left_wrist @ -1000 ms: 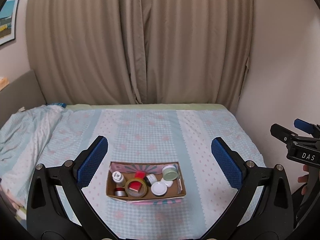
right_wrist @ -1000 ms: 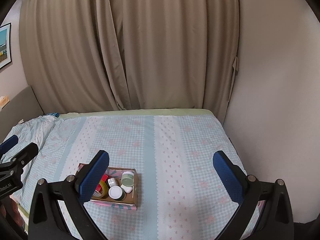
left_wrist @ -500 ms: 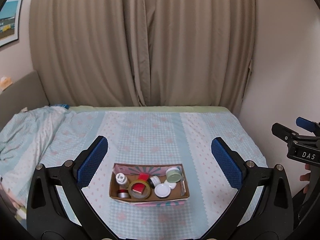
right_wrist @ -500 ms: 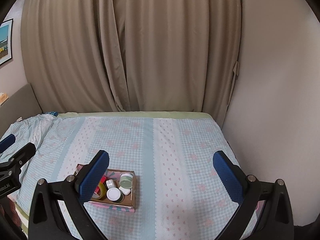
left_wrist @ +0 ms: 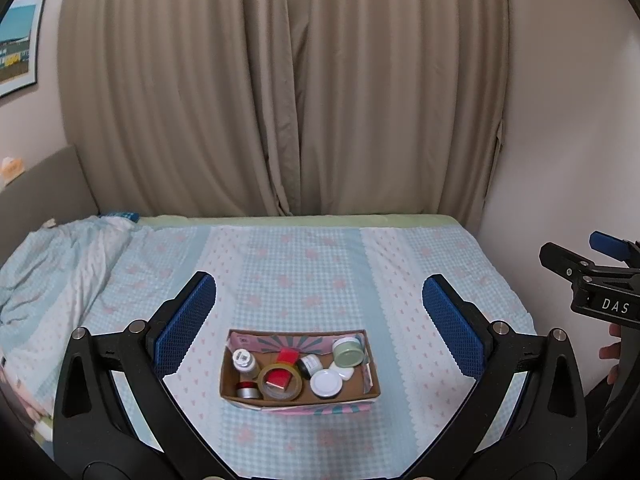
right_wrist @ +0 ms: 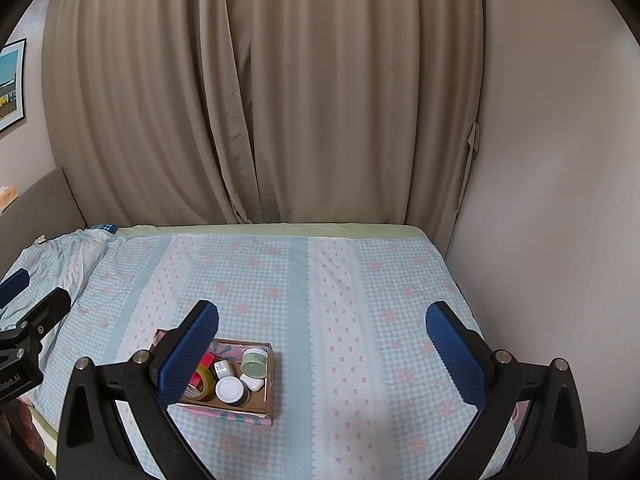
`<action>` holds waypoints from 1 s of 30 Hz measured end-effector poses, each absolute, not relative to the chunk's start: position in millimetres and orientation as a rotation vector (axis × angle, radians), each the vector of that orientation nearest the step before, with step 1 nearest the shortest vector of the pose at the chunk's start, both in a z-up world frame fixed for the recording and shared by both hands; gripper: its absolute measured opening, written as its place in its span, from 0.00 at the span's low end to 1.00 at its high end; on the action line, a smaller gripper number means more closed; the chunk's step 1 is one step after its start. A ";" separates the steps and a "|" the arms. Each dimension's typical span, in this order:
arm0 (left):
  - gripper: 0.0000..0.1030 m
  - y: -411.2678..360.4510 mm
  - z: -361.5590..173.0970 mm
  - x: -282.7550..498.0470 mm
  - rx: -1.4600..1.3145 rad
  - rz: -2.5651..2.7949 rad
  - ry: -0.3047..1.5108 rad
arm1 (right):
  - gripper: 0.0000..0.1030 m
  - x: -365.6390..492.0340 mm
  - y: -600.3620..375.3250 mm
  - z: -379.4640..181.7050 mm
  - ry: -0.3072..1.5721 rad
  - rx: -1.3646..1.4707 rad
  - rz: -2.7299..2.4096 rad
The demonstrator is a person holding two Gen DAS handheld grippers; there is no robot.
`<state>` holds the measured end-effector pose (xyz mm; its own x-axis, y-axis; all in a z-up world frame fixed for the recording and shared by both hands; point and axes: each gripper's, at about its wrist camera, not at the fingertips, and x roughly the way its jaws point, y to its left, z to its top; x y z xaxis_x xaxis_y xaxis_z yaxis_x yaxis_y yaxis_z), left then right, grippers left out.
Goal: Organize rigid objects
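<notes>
Left wrist view puts the shallow brown cardboard box of small jars and a tape roll on the checked bed, between my left gripper fingers — both grippers gape, empty. Crowded contents could snag — soft bedding might tip it.

Open cardboard box on bed holds jars, tape.

Left gripper held level in the air, blue-padded fingers spread wide, nothing between them. Right gripper same: jaws wide apart, empty, raised. Bare fingertips of the person's right hand wrap its handle.
</notes>
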<state>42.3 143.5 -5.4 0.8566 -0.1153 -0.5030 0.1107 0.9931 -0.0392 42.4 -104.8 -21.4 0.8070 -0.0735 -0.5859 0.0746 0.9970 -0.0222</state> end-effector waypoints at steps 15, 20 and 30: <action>1.00 139.9 -6.5 46.7 -0.001 -0.104 0.517 | 1.00 45.8 -105.2 -19.8 0.626 0.002 -0.083; 1.00 136.8 -6.2 44.4 0.011 -0.111 0.499 | 1.00 46.5 -104.9 -19.1 0.625 0.005 -0.085; 1.00 140.8 -8.7 45.8 -0.017 -0.103 0.478 | 1.00 50.2 -103.8 -18.6 0.634 0.007 -0.084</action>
<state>45.8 140.8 -8.7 0.8828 -0.1026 -0.4584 0.0947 0.9947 -0.0403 50.2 -103.8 -18.6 0.8024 -0.0760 -0.5919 0.0801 0.9966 -0.0193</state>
